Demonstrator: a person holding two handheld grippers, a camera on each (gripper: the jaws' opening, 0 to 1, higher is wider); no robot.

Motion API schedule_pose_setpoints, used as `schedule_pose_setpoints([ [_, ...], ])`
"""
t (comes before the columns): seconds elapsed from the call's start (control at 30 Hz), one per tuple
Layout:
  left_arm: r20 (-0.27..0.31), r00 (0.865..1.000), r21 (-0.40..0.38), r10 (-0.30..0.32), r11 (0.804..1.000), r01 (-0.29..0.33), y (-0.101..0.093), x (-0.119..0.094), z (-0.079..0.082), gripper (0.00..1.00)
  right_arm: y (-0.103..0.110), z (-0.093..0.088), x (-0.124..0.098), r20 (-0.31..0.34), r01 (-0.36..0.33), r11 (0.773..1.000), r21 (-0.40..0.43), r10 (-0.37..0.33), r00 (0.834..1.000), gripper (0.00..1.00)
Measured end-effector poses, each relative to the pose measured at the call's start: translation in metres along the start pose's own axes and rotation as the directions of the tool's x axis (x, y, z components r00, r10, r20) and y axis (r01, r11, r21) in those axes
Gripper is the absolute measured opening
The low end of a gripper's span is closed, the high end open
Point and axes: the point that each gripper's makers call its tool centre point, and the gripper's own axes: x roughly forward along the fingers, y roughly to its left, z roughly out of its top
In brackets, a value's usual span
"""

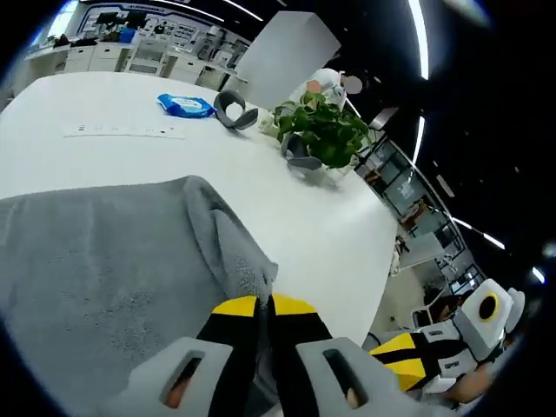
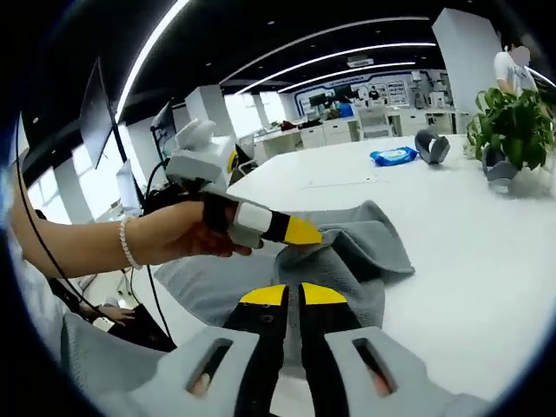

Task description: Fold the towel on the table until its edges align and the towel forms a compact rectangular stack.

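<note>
Bright ceiling strip lights (image 2: 347, 65), glare on white table (image 1: 287, 217); strong fisheye bending; edges blurred, dim.

In the left gripper view we see the towel (image 1: 104, 261) lying on the bench (image 1: 330, 226), its raised fold just ahead of our left gripper (image 1: 265, 306). Beyond it sit a wipes packet (image 1: 185, 105), a curved holder (image 1: 231, 109) beside it, and a potted plant (image 1: 323, 130) to their right.
</note>
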Motion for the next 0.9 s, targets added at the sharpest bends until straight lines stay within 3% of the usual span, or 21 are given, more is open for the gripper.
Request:
schedule_pose_setpoints([
  [0.2, 0.010, 1.000, 0.020, 0.012, 1.000, -0.013, 0.005, -0.010, 0.002, 0.04, -0.023, -0.009, -0.005, -0.037, 0.088, 0.996, -0.002, -0.088, 0.995, 0.00],
  [0.3, 0.016, 1.000, 0.007, 0.024, 1.000, -0.024, 0.011, -0.016, 0.003, 0.04, -0.024, -0.012, -0.004, -0.047, 0.088, 0.996, 0.029, -0.086, 0.995, 0.00],
  [0.6, 0.028, 0.997, 0.006, 0.068, 0.998, -0.068, 0.028, -0.031, 0.003, 0.04, -0.020, -0.019, -0.001, -0.085, 0.084, 0.996, 0.005, -0.083, 0.993, 0.00],
  [0.7, 0.036, 0.995, 0.033, 0.088, 0.995, -0.089, 0.034, -0.038, 0.003, 0.04, -0.023, -0.019, -0.001, -0.084, 0.093, 0.996, 0.010, -0.092, 0.992, 0.00],
  [0.9, 0.051, 0.994, 0.007, 0.102, 0.995, -0.102, 0.043, -0.048, 0.005, 0.04, -0.029, -0.017, -0.004, -0.071, 0.108, 0.992, 0.058, -0.104, 0.992, 0.00],
])
